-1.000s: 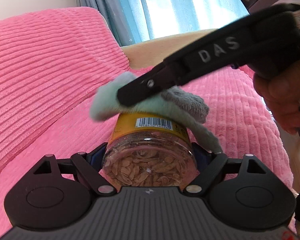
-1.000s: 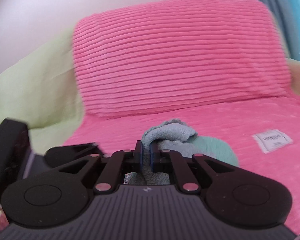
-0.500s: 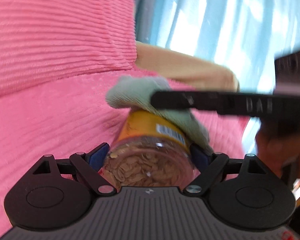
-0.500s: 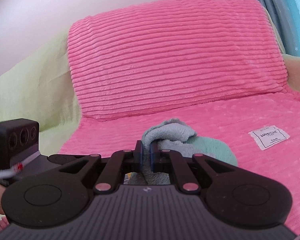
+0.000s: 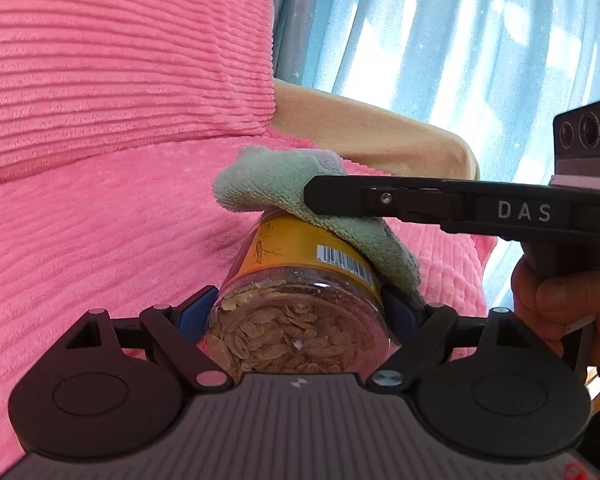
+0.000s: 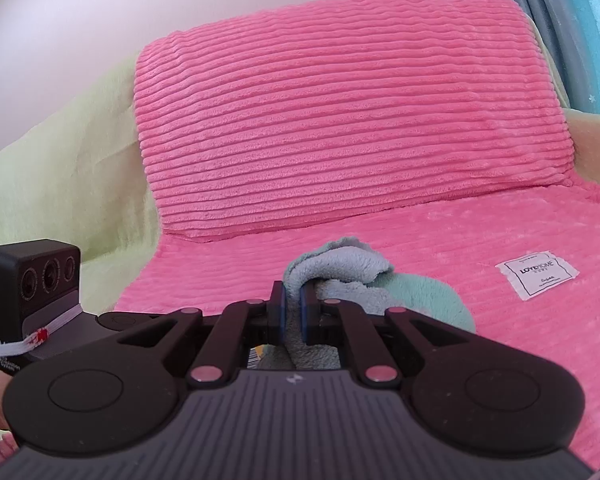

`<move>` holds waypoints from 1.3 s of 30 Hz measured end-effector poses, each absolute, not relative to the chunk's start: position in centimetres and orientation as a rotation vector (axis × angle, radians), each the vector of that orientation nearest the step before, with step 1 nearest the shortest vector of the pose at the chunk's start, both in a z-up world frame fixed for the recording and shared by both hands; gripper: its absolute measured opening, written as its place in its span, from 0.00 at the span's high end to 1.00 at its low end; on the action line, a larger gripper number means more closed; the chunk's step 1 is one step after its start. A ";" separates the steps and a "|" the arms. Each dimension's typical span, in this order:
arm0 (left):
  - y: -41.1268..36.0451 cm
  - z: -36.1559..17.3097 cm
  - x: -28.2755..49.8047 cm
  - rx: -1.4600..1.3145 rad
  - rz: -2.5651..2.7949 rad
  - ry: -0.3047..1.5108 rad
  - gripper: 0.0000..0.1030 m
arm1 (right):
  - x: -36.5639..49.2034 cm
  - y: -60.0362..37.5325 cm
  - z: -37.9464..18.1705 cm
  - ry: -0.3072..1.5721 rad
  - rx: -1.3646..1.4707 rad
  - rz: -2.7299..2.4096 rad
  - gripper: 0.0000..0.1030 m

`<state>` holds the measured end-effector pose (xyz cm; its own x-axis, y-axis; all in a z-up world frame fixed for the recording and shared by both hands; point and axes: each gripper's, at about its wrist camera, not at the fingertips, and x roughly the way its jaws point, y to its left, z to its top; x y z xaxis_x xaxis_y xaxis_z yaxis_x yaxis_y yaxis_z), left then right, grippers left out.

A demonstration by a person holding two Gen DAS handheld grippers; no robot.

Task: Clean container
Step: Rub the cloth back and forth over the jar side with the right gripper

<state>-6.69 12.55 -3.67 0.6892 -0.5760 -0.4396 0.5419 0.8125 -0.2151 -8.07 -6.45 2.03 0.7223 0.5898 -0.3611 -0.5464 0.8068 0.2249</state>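
1. Compared with half a second ago, the left wrist view is showing the right gripper [image 5: 312, 196] sitting slightly lower and sharper, no longer blurred, with the cloth [image 5: 300, 200] bunched further over the far end of the jar [image 5: 300, 300]; the right wrist view is looking much the same, shifted a little.
2. The jar is lying tilted, its long axis running from the left gripper [image 5: 300, 320] away toward the pink sofa cover [image 5: 100, 200], its clear base facing the camera and its far end leaning up and left.
3. The jar is clear plastic, holding pale seeds, with a yellow label and a barcode.
4. The left gripper's jaws are clamping the jar at its near end, blue pads pressing both sides, above the seat.
5. The right gripper [image 6: 292, 312] is pinching the mint and grey cloth [image 6: 340, 268] tightly between its blue pads, the cloth draping over the jar's upper right side.
6. A hand [image 5: 560, 300] is gripping the right handle at the far right.
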 end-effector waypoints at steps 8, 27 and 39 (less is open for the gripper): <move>8.6 -3.5 -8.6 0.389 -0.559 0.364 0.16 | -8.1 -6.4 2.1 0.446 0.109 0.662 0.94; 9.5 -2.7 -5.8 0.342 -0.569 0.390 0.16 | -6.4 -6.7 2.0 0.433 0.087 0.637 0.96; 13.4 -3.0 -2.7 -0.102 -0.626 0.540 0.14 | -6.7 -7.0 2.0 0.438 0.102 0.632 0.96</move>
<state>-2.69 13.43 -3.04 0.6772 -0.5824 -0.4496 0.5303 0.8100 -0.2505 -6.72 -7.05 1.99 0.7190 0.5919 -0.3643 -0.5493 0.8051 0.2239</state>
